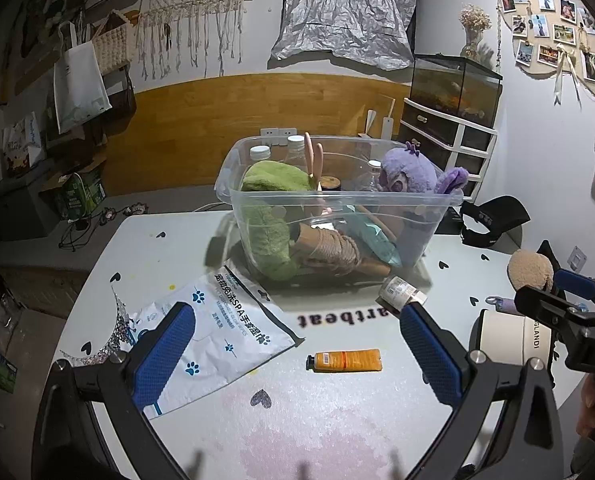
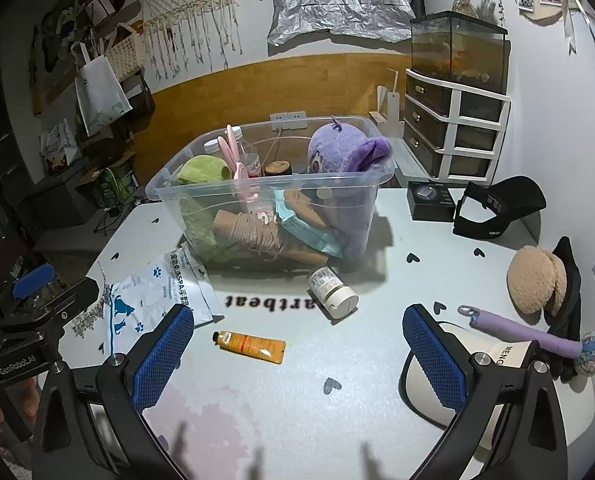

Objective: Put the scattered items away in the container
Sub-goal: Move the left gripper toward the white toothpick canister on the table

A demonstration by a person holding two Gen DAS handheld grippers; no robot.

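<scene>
A clear plastic bin point(image 1: 437, 204) point(image 2: 165, 192) stands mid-table, holding a green plush, a purple plush point(image 1: 407, 172) point(image 2: 337, 148), a rope spool and bottles. On the table lie an orange tube point(image 1: 347, 361) point(image 2: 251, 345), a small white bottle on its side point(image 1: 402, 291) point(image 2: 332, 287) and a paw-print pouch point(image 1: 217, 332) point(image 2: 157, 292). My left gripper point(image 1: 297, 344) is open and empty, just before the tube. My right gripper point(image 2: 297, 344) is open and empty, right of the tube, left of a white cap point(image 2: 497, 384) point(image 1: 505, 336).
A tan fluffy earmuff point(image 2: 533, 280) point(image 1: 529, 270), a purple stick toy point(image 2: 529, 334), a black visor point(image 2: 497, 208) point(image 1: 493, 220) and a small black box point(image 2: 429, 200) lie at the right. Drawers with a fish tank point(image 2: 457, 48) stand behind.
</scene>
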